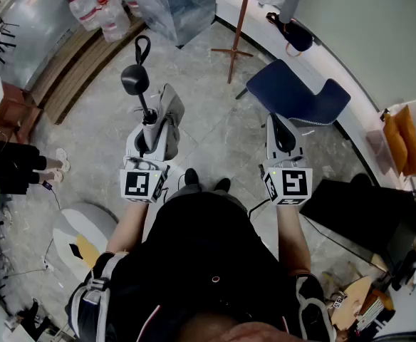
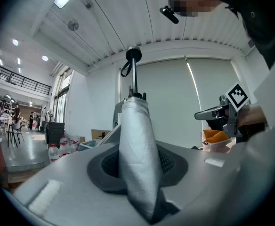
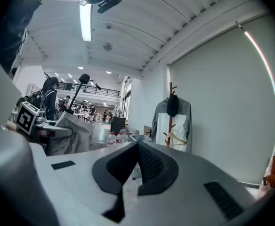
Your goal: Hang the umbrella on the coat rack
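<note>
My left gripper (image 1: 151,130) is shut on a folded grey umbrella (image 2: 135,140), clamping its fabric. The black shaft sticks out past the jaws and ends in a round black handle (image 1: 135,79) with a loop strap (image 1: 142,47). My right gripper (image 1: 278,128) is level beside it, jaws shut with nothing between them (image 3: 137,166). The wooden coat rack (image 3: 170,119) stands ahead by the pale wall, with a grey and white jacket and a dark hat hanging on it. In the head view its pole and feet (image 1: 238,21) are far ahead of both grippers.
A blue chair (image 1: 297,95) stands just ahead of my right gripper. Water bottles (image 1: 97,9) and a plastic-wrapped crate (image 1: 176,6) sit far ahead on the left. A dark table (image 1: 365,209) is at my right, and a person (image 1: 8,166) stands at my left.
</note>
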Demonstrator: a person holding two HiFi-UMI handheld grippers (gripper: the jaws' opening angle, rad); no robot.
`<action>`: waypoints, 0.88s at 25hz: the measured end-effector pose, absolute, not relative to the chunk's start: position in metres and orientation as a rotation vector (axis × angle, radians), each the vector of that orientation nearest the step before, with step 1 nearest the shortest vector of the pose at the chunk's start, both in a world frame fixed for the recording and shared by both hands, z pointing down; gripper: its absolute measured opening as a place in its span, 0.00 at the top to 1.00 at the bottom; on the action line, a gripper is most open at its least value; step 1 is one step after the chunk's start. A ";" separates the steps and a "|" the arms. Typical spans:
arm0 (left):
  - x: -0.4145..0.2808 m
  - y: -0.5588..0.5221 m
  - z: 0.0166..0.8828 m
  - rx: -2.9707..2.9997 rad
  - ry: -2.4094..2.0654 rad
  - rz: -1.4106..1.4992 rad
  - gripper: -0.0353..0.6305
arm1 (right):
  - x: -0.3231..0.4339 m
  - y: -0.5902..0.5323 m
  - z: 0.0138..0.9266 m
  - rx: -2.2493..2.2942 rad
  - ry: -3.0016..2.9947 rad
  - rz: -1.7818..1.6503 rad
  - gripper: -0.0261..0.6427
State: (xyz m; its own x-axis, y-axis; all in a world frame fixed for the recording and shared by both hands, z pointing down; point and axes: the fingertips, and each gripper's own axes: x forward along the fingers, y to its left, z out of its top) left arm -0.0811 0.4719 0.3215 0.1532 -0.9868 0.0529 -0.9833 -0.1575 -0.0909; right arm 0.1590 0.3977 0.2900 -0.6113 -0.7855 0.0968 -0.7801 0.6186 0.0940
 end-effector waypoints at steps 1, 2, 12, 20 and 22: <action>-0.082 0.473 0.322 -2.360 2.017 -0.158 0.79 | 0.159 0.398 0.291 1.317 -2.705 -0.061 0.96; -0.082 0.473 0.323 -2.359 2.018 -0.160 0.79 | 0.159 0.398 0.292 1.317 -2.702 -0.060 0.96; -0.082 0.471 0.321 -2.336 2.028 -0.145 0.79 | 0.157 0.396 0.295 1.291 -2.698 -0.062 0.96; -0.082 0.471 0.317 -2.329 2.024 -0.134 0.79 | 0.157 0.395 0.297 1.297 -2.689 -0.070 0.96; -0.083 0.471 0.313 -2.325 2.021 -0.110 0.79 | 0.154 0.398 0.295 1.298 -2.690 -0.086 0.96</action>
